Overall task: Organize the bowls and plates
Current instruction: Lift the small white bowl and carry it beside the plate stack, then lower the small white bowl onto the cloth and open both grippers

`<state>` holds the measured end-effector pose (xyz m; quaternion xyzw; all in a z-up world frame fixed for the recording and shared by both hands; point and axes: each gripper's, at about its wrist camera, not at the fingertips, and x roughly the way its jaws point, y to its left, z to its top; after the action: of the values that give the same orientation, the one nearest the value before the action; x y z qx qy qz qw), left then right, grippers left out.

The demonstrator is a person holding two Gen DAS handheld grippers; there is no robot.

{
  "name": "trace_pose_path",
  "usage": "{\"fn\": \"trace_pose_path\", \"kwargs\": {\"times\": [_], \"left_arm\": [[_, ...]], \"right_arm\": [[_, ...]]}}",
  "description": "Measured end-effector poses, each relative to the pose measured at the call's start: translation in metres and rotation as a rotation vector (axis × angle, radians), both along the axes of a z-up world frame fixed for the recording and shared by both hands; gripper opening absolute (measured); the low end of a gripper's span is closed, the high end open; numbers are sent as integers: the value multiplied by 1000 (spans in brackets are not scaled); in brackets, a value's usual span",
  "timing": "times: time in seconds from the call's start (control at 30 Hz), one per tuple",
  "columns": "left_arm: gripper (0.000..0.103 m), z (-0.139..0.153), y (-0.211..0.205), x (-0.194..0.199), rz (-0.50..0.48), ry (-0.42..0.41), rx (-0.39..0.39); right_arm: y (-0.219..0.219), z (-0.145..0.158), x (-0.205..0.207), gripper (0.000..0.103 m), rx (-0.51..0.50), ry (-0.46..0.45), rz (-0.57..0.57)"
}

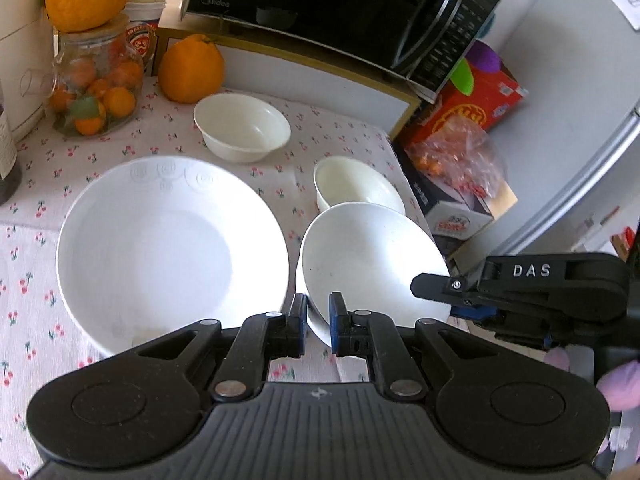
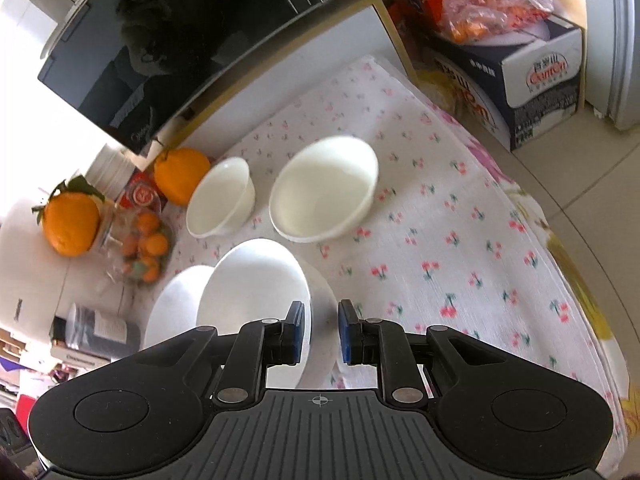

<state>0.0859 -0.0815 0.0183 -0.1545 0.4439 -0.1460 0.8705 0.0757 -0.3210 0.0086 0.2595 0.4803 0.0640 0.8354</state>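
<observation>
Microwave (image 1: 320, 4): black, on a cabinet at the back of my desk (image 1: 120, 136).
Desk: covered in a cherry-print cloth.
Big plate (image 1: 160, 248): flat on the cloth, left of my left gripper (image 1: 318, 322).
Small plate (image 1: 372, 256): tilted off the cloth, held at two edges.
Bowls: one (image 1: 242, 126) near an orange (image 1: 190, 68), another (image 1: 356, 186) just behind the small plate.
Left jaws: clamped on the small plate's near rim.
Right gripper (image 2: 320, 332): its jaws grip the same plate's other rim.

Both wrist views downward, close, sharing bowls (image 1: 242, 126)
</observation>
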Motion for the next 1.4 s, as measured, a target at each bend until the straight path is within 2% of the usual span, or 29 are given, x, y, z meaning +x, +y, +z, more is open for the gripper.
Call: {"fn": "trace_pose_path", "kwargs": {"times": [0.3, 0.7, 0.93, 1.17, 1.23, 1.3, 1.4], "left_arm": [[11, -19, -4, -17, -63, 58, -59], [12, -37, -21, -24, -138, 98, -21], [12, -37, -19, -25, -156, 92, -37], [24, -36, -19, -24, -174, 89, -42], [25, -34, -18, -24, -175, 86, -38], [28, -33, -18, -24, -181, 79, -32], [38, -30, -18, -23, -187, 71, -23]], "right_arm": [[-15, -11, -19, 20, -13, 47, -12], [-20, -29, -20, 20, -94, 111, -30], [-18, -32, -17, 20, -115, 116, -19], [-19, -29, -16, 21, -71, 97, 1], [-18, -29, -15, 27, -67, 97, 7], [-17, -28, -14, 38, -59, 97, 12], [-15, -27, -13, 52, -57, 88, 23]]}}
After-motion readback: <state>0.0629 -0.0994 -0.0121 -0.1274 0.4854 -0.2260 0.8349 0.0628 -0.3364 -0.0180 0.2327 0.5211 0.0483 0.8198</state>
